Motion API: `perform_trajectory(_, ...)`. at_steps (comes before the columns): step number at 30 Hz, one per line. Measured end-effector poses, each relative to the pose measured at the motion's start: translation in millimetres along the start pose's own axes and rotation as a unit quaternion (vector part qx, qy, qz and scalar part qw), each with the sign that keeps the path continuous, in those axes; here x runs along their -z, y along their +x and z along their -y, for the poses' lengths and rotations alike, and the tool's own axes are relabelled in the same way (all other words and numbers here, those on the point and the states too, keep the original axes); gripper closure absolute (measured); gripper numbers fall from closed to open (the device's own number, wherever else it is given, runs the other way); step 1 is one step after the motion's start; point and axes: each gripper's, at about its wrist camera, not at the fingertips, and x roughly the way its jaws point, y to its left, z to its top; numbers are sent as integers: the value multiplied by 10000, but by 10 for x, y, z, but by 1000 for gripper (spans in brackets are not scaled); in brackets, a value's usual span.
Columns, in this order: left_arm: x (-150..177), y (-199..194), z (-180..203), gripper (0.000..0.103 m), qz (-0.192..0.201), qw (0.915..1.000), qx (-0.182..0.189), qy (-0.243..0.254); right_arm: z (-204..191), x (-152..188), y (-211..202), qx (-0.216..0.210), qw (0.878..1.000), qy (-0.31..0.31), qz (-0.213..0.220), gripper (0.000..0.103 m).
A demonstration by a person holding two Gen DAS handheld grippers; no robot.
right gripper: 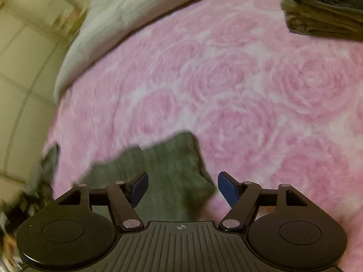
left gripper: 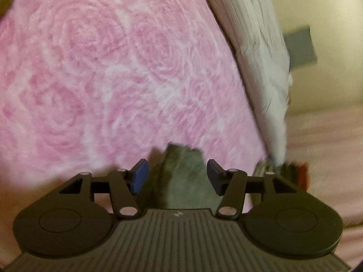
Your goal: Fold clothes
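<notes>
A grey-green garment lies on a pink rose-patterned blanket [left gripper: 118, 72]. In the left wrist view a corner of the garment [left gripper: 185, 176] sits between the blue pads of my left gripper [left gripper: 177, 176], whose jaws stand wide apart and do not touch it. In the right wrist view the garment [right gripper: 172, 172] spreads under my right gripper [right gripper: 182, 189], also open, with the cloth between the fingers but not pinched. Both views are blurred.
A stack of folded greenish clothes [right gripper: 324, 6] lies at the far right of the blanket [right gripper: 249, 90]. A white-grey pillow or bedding [left gripper: 261, 56] [right gripper: 127, 11] borders the blanket. Cream wall [left gripper: 329, 11] lies beyond. Dark items [right gripper: 45, 176] sit at the bed's left edge.
</notes>
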Motion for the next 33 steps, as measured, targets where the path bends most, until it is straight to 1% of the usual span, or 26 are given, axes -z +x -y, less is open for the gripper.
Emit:
perform_trajectory(2, 35, 42, 10, 50, -142, 9996, -101, 230, 21, 43, 80, 91, 9997, -214, -40, 31)
perform_trajectory(4, 43, 125, 59, 50, -182, 9988, -44, 445, 30, 15, 162, 79, 9993, -355, 32, 31)
perform_trajectory(5, 46, 173, 88, 50, -192, 9982, -14, 566, 37, -7, 205, 73, 9992, -392, 73, 31)
perform_trajectory(7, 41, 284, 112, 51, -209, 9970, -106, 733, 75, -80, 359, 34, 9994, -309, 144, 31)
perform_trajectory(9, 16, 412, 75, 59, -207, 9971, -170, 715, 115, -166, 521, -9, 9997, -203, 148, 31)
perform_trajectory(10, -1, 457, 54, 79, -215, 9974, -105, 681, 106, -179, 577, -33, 9996, -234, 124, 50)
perform_trajectory(11, -18, 496, 38, 103, -216, 9976, -47, 659, 81, -193, 625, -72, 9994, -338, 101, 96)
perform_trajectory(13, -52, 497, 80, 102, -133, 9969, -23, 770, 59, -200, 631, -122, 9993, -355, 40, 100)
perform_trajectory(14, -68, 495, 106, 103, -89, 9964, -11, 845, 50, -203, 626, -142, 9992, -360, 28, 100)
perform_trajectory(15, -74, 475, 167, 103, -25, 9944, 1, 1061, 54, -198, 560, -126, 9992, -345, 152, 100)
perform_trajectory(17, -59, 428, 317, 103, 117, 9875, 27, 1574, 64, -190, 426, -99, 9987, -307, 403, 101)
perform_trajectory(19, -46, 428, 431, 103, 186, 9801, 37, 1973, 82, -189, 269, -113, 9974, -241, 669, 101)
perform_trajectory(21, -59, 456, 487, 102, 179, 9770, 72, 2123, 58, -187, 172, -85, 9963, -267, 814, 101)
perform_trajectory(24, -119, 537, 501, 102, 159, 9766, 51, 2146, 31, -214, 175, -25, 9958, -275, 868, 101)
perform_trajectory(25, -129, 569, 506, 102, 134, 9756, -2, 2193, 26, -223, 203, 6, 9961, -270, 838, 101)
perform_trajectory(27, -132, 662, 485, 102, 10, 9738, -242, 2263, 14, -231, 291, 136, 9966, -285, 766, 100)
perform_trajectory(28, -130, 708, 466, 99, -55, 9729, -371, 2283, 10, -228, 340, 207, 9969, -305, 701, 100)
perform_trajectory(29, -129, 751, 448, 94, -112, 9718, -503, 2301, 8, -224, 384, 302, 9972, -317, 609, 100)
perform_trajectory(30, -129, 764, 440, 90, -108, 9708, -645, 2309, 5, -233, 435, 438, 9975, -298, 473, 100)
perform_trajectory(31, -130, 771, 435, 80, -89, 9698, -786, 2309, -8, -228, 456, 573, 9971, -300, 400, 100)
perform_trajectory(32, -134, 730, 445, 74, 40, 9699, -915, 2255, -22, -221, 469, 711, 9964, -306, 343, 80)
perform_trajectory(33, -135, 665, 458, 71, 206, 9706, -1018, 2170, -50, -199, 427, 890, 9945, -350, 425, 62)
